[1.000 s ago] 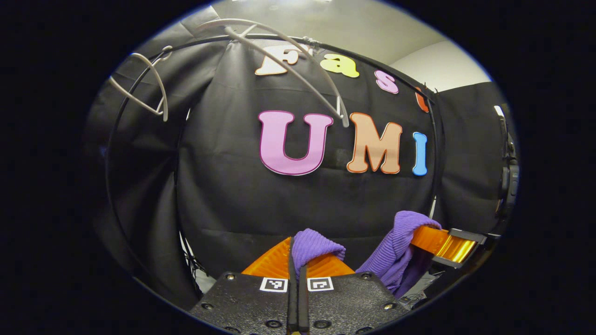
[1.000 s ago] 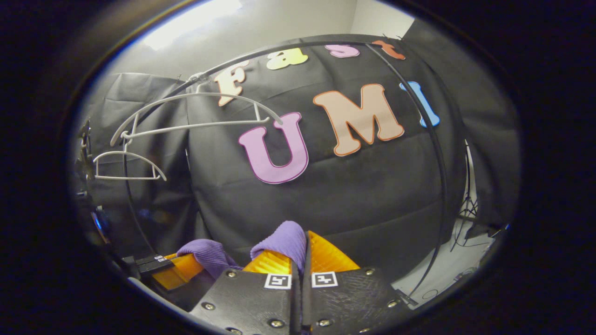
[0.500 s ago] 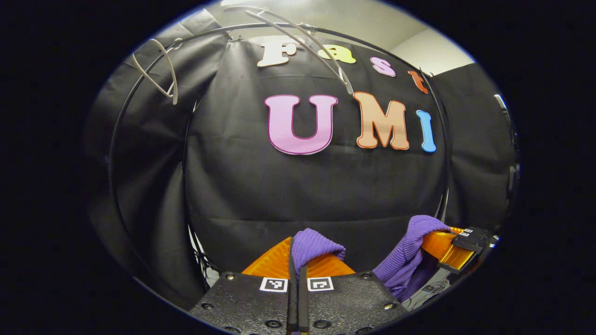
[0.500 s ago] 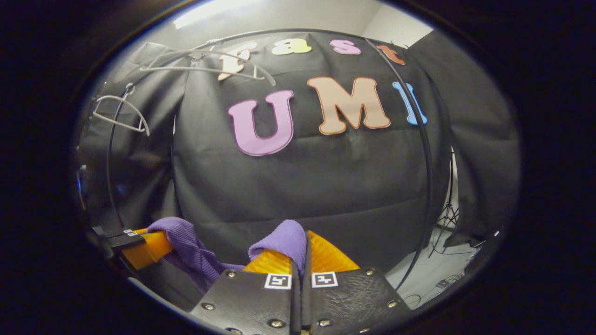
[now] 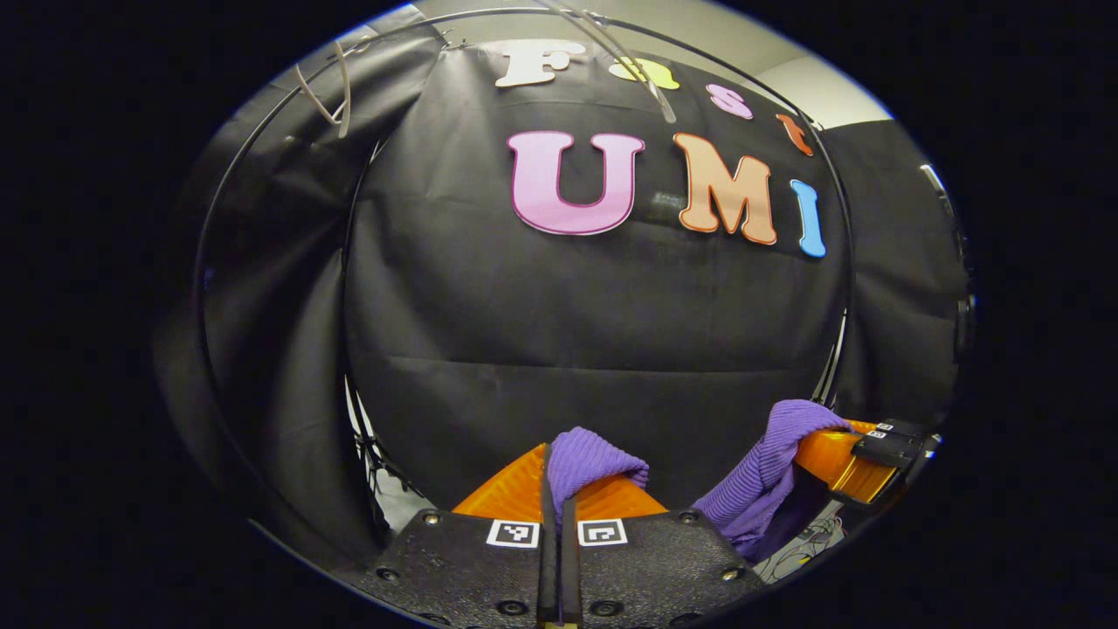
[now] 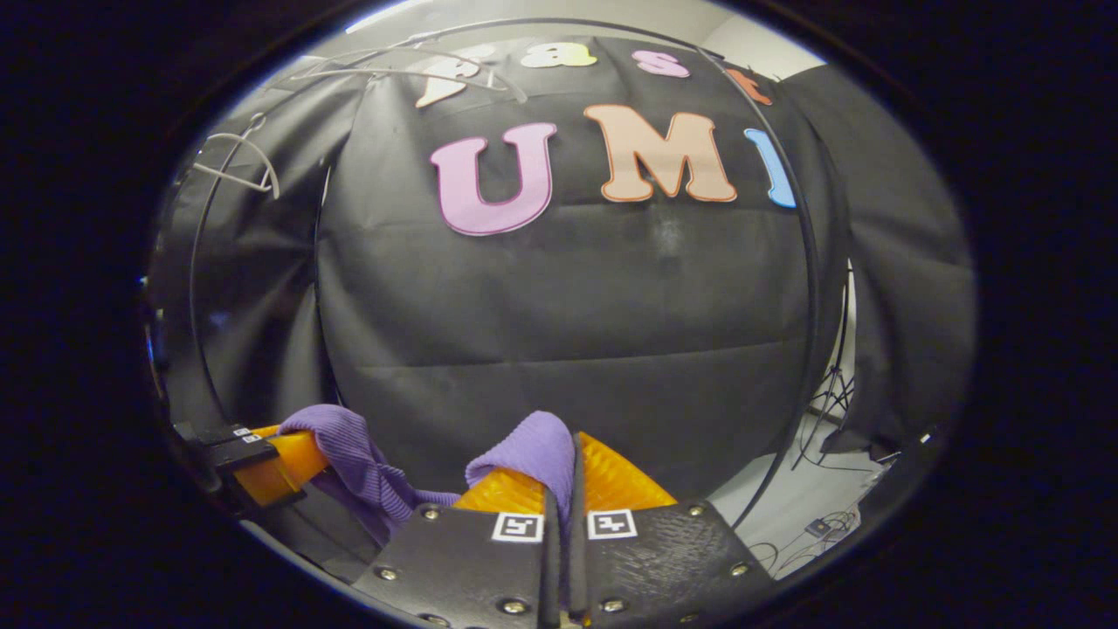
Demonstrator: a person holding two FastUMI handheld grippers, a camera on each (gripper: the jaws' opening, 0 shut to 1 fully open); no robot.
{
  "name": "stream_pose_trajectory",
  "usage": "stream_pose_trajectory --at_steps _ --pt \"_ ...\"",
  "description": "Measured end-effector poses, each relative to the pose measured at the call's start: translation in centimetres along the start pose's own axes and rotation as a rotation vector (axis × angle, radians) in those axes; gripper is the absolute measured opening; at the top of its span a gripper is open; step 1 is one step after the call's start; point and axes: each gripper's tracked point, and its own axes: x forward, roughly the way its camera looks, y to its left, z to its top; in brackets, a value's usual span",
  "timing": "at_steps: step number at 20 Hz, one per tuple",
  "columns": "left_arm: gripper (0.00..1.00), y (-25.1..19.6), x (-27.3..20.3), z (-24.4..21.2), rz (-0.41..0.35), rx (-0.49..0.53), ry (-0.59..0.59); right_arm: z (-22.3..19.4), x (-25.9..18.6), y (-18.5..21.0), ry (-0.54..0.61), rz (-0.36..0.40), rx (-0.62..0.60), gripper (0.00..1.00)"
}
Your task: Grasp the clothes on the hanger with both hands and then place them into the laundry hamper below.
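garment [image 5: 751, 476] between both grippers, hangers [image 6: 240, 166] on rail above

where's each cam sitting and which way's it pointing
Left gripper view: rides on the left gripper, looks forward at the booth wall; its own fingers pinch the purple garment; the right gripper is at lower right.
Right gripper view: rides on the right gripper, faces the same wall; its fingers pinch the garment; the left gripper is at lower left.
Shared: garment, wall, white hangers up high.

Two grippers [image 5: 555, 489] [image 6: 563, 485] — one purple garment [image 5: 751, 489], two white hangers [image 6: 236, 162].
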Motion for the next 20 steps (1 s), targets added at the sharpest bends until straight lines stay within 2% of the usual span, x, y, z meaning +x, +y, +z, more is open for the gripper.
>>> stream_pose_trajectory --at_steps 2,4,5,6,7,10,12,14,15,16,20 --pt "0.04 0.3 0.4 -1.9 0.006 0.006 0.070 -1.3 0.0 -0.2 0.041 -0.020 -0.018 0.11" --pt "0.44 -0.7 0.0 -3.9 -0.049 -0.029 0.157 -3.2 0.7 0.0 0.101 -0.034 -0.055 0.55" --pt "0.64 -0.8 -0.1 -4.3 -0.053 -0.049 0.182 -4.1 0.6 -0.1 0.133 -0.048 -0.085 0.78" --pt "0.71 -0.7 -0.1 -4.4 -0.048 -0.051 0.192 -5.2 0.7 -0.1 0.162 -0.059 -0.114 1.00" --pt "0.78 -0.4 0.1 -5.1 -0.040 -0.045 0.207 -6.0 0.7 -0.2 0.181 -0.069 -0.137 0.99" --pt "0.83 -0.1 -0.1 -6.9 -0.039 -0.049 0.275 -10.3 0.1 -0.5 0.373 -0.080 -0.157 0.99" --pt "0.87 -0.6 -0.5 -6.0 -0.068 -0.072 0.253 -13.2 -0.6 -0.6 0.503 -0.078 -0.151 1.00" --pt "0.92 -1.0 -1.4 -5.9 -0.088 -0.052 0.289 -15.4 -2.1 0.5 0.610 -0.023 -0.079 1.00" --pt "0.96 -0.7 -1.4 -6.5 -0.074 -0.035 0.325 -15.4 -2.5 0.8 0.642 -0.012 -0.031 0.96" --pt "0.96 -0.5 -1.7 -6.4 -0.066 -0.032 0.340 -15.0 -2.6 1.1 0.661 -0.005 -0.001 1.00" --pt "0.97 0.0 -2.8 -4.8 -0.054 -0.063 0.343 -11.6 -3.0 0.5 0.581 -0.025 -0.031 1.00"
